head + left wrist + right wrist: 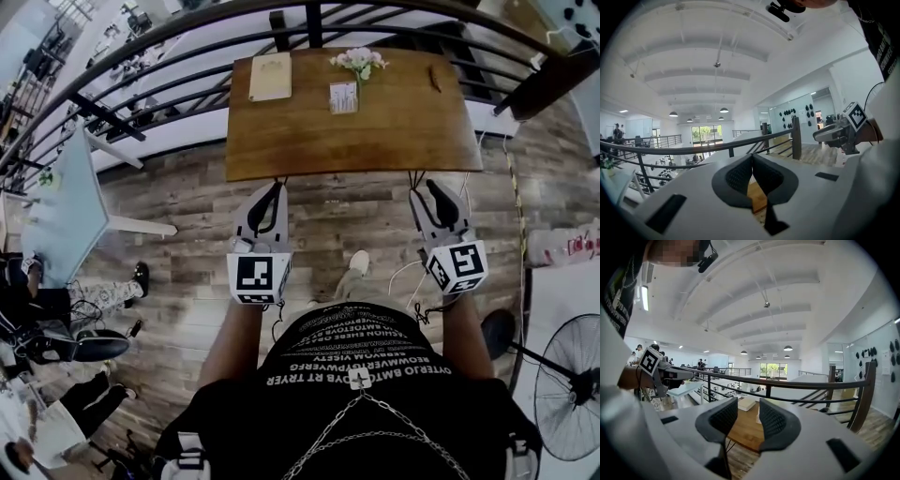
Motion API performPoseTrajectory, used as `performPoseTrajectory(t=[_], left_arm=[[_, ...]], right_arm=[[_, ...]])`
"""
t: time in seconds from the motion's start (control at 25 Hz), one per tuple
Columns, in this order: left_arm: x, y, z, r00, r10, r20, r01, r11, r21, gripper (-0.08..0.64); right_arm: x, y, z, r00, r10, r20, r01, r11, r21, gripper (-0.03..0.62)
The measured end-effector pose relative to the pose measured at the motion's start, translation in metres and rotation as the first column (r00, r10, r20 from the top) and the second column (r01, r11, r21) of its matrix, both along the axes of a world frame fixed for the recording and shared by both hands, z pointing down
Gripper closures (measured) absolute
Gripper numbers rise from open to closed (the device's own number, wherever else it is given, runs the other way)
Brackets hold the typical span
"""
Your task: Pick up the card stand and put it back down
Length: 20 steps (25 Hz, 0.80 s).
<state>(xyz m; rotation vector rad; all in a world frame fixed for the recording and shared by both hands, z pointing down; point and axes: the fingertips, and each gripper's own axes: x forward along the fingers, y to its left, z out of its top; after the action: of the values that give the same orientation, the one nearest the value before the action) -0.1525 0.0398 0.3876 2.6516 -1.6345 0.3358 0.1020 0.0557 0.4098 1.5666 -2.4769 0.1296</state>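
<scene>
We are finding nothing done yet: the left gripper (752, 159), jaws closed together on nothing, is hanging short of the table (394, 141). The card stand (344, 97), a small upright printed card before pale flowers (359, 61), is standing untouched at the table's far middle. The right gripper (749, 405) is gaping wide, empty.

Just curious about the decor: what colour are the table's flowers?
The flowers are pale pink and white with green leaves, clearest in the head view.
</scene>
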Motion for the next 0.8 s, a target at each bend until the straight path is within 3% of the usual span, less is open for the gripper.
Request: performPoseTrajectory(t=[0.4, 0.8], left_arm=[[0.030, -0.042, 0.005, 1.000, -0.004, 0.024, 0.005, 0.999, -0.039, 0.532], [0.061, -0.073, -0.005, 0.999, -0.035, 0.031, 0.036, 0.999, -0.024, 0.532]], right_arm=[[0.027, -0.043, -0.001, 1.000, -0.014, 0.009, 0.014, 1.000, -0.017, 0.442], [0.054, -0.079, -0.005, 0.999, -0.045, 0.028, 0.045, 0.999, -0.009, 0.442]])
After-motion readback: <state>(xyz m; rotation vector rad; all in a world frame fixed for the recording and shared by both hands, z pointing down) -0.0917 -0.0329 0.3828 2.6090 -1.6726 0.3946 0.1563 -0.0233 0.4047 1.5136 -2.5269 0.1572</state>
